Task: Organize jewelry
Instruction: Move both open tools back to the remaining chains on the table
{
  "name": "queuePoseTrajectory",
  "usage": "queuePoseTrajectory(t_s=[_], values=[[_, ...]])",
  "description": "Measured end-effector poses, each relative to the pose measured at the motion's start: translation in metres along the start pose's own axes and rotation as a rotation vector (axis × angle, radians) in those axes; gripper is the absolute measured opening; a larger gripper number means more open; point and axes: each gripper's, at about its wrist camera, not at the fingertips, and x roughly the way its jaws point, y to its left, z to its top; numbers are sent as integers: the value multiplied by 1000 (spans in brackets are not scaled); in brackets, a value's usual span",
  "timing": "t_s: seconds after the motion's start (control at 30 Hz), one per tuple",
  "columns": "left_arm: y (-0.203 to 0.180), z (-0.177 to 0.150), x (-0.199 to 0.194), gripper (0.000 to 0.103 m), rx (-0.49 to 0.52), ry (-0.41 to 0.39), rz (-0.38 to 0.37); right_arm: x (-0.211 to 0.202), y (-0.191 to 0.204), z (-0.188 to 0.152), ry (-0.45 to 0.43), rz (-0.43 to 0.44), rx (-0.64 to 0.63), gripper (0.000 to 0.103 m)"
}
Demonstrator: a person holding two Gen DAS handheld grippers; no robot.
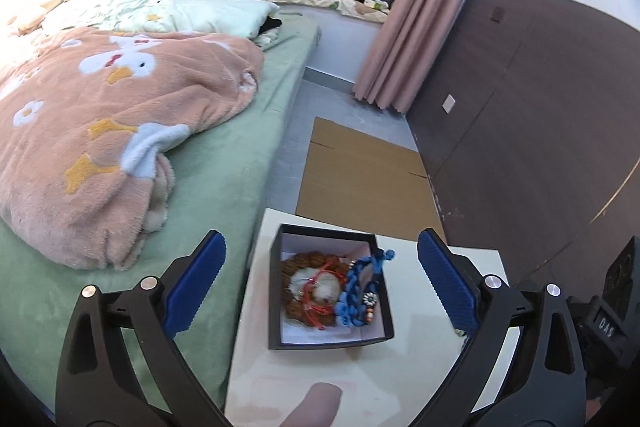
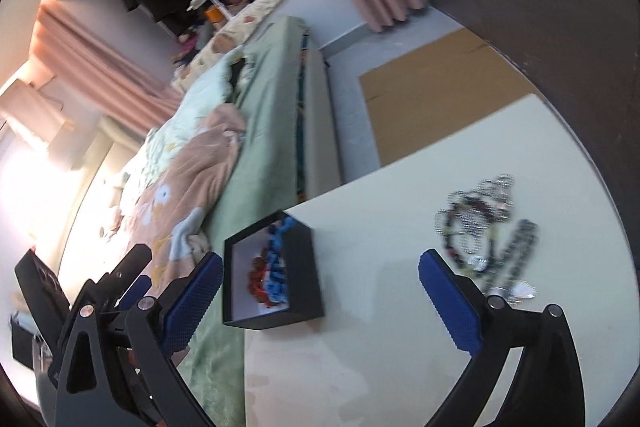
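Observation:
A black box [image 1: 382,307] with a white lining stands on the cream table [image 1: 280,379]. It holds a brown bead bracelet [image 1: 294,269], a red cord [image 1: 320,291] and a blue braided bracelet [image 1: 356,287] that hangs over its far right rim. My left gripper [image 1: 322,291] is open and empty, above and around the box. In the right wrist view the box [image 2: 304,267] sits at the table's left edge. A blurred heap of dark bead and silver chain jewelry [image 2: 486,227] lies on the table [image 2: 380,327] to the right. My right gripper [image 2: 320,303] is open and empty, between the box and the heap.
A bed with a green sheet [image 1: 224,163] and a pink blanket [image 1: 100,131] runs along the table's left side. Flat cardboard [image 1: 360,171] lies on the floor beyond the table. A dark wall panel [image 1: 540,107] is to the right. A fingertip [image 1: 316,407] shows at the bottom.

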Motion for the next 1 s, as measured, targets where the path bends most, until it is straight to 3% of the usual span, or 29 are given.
queuePoseTrajectory(t_s=[0.53, 1.0], values=[[-89, -10, 8, 96, 153, 34, -66, -53, -61, 21, -28, -86, 50, 96], [-176, -23, 38, 96, 330, 165, -145, -82, -124, 33, -45, -137, 100, 96]])
